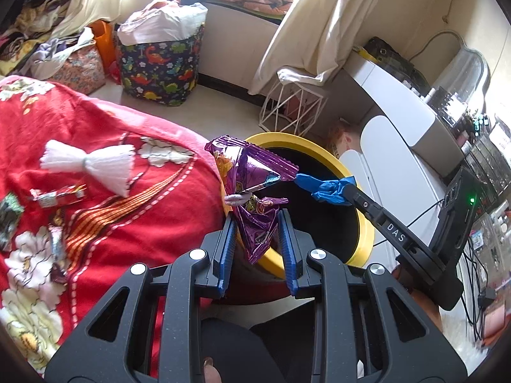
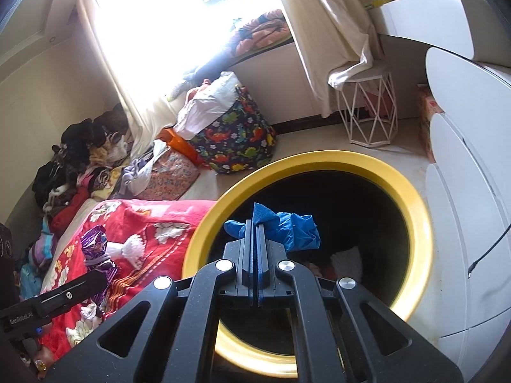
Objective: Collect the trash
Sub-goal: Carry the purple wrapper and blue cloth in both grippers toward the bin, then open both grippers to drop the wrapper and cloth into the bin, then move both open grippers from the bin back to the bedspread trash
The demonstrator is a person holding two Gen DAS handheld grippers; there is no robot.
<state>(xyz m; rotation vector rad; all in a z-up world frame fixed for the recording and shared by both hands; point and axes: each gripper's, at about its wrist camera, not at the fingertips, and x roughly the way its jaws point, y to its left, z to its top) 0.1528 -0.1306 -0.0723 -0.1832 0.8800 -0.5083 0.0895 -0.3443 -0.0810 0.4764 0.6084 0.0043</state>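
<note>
Glove (image 2: pixel 297 231) in right tongs (image 2: pixel 257 220), over bin rim (image 2: pixel 319 156).

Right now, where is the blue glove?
The blue glove is pinched in the right gripper, hanging over the open mouth of the yellow-rimmed bin, beside the purple wrapper at the left gripper.

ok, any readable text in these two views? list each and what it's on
"DAS": white label on the right gripper arm, seen from the left wrist.
"GenRobot.AI": print on the left gripper arm, small, last letters uncertain.
Purple wrapper: printing crumpled, unreadable.
Small wrappers on the red blanket: too blurred.
Items on the white desk: too small.
</note>
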